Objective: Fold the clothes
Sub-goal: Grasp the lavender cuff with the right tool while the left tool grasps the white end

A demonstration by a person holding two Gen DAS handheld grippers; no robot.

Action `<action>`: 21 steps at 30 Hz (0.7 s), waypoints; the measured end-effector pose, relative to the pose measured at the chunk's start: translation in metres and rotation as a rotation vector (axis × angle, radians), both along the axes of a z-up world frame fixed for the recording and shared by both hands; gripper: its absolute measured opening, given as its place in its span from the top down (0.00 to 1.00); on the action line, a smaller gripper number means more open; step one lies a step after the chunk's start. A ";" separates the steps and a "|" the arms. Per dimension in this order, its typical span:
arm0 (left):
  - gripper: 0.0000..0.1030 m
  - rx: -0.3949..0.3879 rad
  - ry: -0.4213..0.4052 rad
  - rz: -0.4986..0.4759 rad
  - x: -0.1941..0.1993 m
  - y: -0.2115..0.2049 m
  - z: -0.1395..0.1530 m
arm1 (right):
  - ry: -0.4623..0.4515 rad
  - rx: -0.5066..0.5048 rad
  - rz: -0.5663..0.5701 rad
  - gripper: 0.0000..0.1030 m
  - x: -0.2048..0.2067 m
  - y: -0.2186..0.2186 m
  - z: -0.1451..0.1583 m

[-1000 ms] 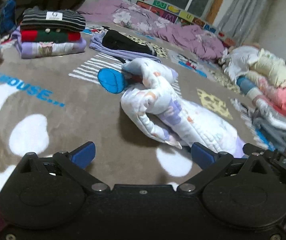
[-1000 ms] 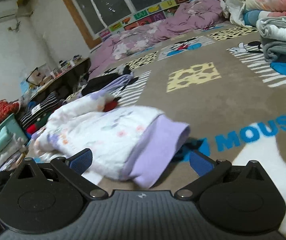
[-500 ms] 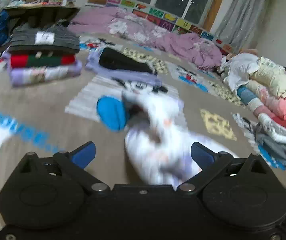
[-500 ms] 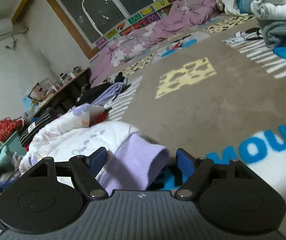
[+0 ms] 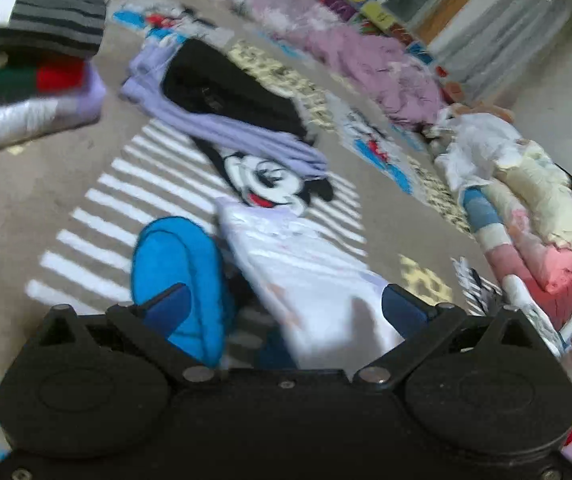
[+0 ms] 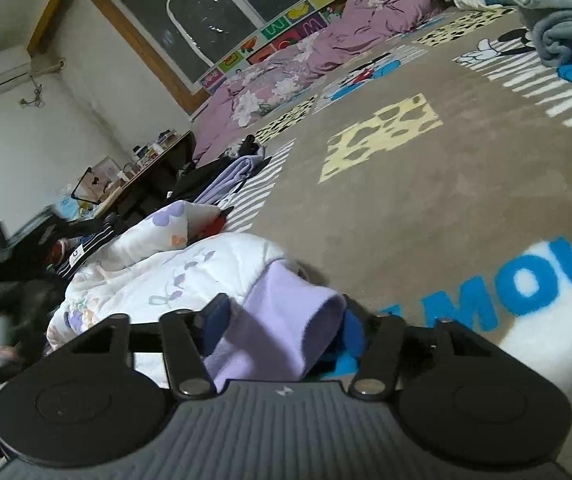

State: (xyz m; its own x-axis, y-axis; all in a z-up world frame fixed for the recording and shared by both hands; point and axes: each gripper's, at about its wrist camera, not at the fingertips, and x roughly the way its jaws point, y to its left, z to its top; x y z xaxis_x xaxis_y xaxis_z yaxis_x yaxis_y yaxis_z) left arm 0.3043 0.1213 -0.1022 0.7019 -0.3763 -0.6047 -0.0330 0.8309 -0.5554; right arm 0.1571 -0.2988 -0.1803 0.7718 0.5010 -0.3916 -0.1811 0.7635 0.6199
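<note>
A white flowered garment [image 5: 305, 272] with a lilac cuff [image 6: 282, 328] lies crumpled on the brown cartoon rug [image 6: 425, 208]. In the left wrist view my left gripper [image 5: 286, 304] is wide open, with the garment's white end between its blue fingertips. In the right wrist view my right gripper [image 6: 282, 320] has narrowed around the lilac cuff, its blue pads on either side of the cloth. The rest of the garment [image 6: 158, 268] stretches away to the left.
A stack of folded clothes [image 5: 30, 64] stands far left. A black and lilac garment [image 5: 230, 108] lies beyond the rug's stripes. A pile of unfolded laundry [image 5: 525, 216] sits right. A purple quilt [image 6: 325, 52] lies under the window.
My left gripper moved forward over the garment's white end. My right gripper advanced onto the lilac cuff and its fingers closed in from wide open.
</note>
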 end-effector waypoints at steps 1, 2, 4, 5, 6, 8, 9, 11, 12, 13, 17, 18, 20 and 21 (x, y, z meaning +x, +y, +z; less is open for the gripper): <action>0.01 -0.018 0.013 0.002 0.006 0.003 -0.004 | -0.004 -0.001 0.003 0.51 0.000 0.001 0.000; 0.01 -0.040 0.023 0.004 0.012 0.006 -0.007 | -0.005 0.002 0.006 0.55 0.000 0.001 -0.001; 0.01 -0.074 0.044 0.015 0.023 0.014 -0.012 | -0.007 0.007 0.014 0.59 0.001 0.001 -0.002; 0.01 -0.086 0.050 0.014 0.029 0.016 -0.015 | -0.008 0.008 0.018 0.60 0.001 0.001 -0.002; 0.01 -0.094 0.056 0.013 0.034 0.018 -0.016 | -0.008 0.009 0.020 0.61 0.001 0.002 -0.003; 0.01 -0.100 0.065 -0.004 0.045 0.018 -0.018 | -0.007 0.012 0.023 0.62 0.002 0.002 -0.004; 0.01 -0.098 0.070 -0.010 0.050 0.017 -0.019 | -0.006 0.014 0.024 0.62 0.002 0.002 -0.005; 0.02 -0.090 0.083 -0.026 0.062 0.014 -0.022 | -0.005 0.018 0.024 0.63 0.003 0.002 -0.006; 0.08 -0.085 0.090 -0.034 0.068 0.012 -0.025 | -0.005 0.019 0.025 0.63 0.003 0.002 -0.006; 0.16 -0.079 0.094 -0.046 0.073 0.009 -0.026 | -0.005 0.020 0.025 0.63 0.002 0.002 -0.006; 0.81 -0.039 0.074 -0.069 0.072 0.001 -0.026 | -0.003 0.030 0.026 0.65 0.002 0.000 -0.007; 0.89 -0.027 0.057 -0.067 0.068 0.000 -0.023 | -0.005 0.031 0.025 0.66 0.002 0.000 -0.006; 0.90 0.007 0.004 -0.058 0.056 -0.003 -0.012 | -0.014 0.030 0.024 0.71 0.000 0.000 -0.004; 0.91 0.026 -0.021 -0.055 0.050 -0.004 -0.006 | -0.024 0.026 0.026 0.74 -0.001 0.001 -0.002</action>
State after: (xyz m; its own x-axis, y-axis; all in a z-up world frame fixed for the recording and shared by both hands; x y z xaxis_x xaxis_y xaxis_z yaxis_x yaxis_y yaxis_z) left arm 0.3543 0.1170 -0.1081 0.6935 -0.3991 -0.5997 0.0248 0.8452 -0.5338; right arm 0.1559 -0.2982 -0.1826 0.7671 0.5310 -0.3600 -0.2159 0.7421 0.6345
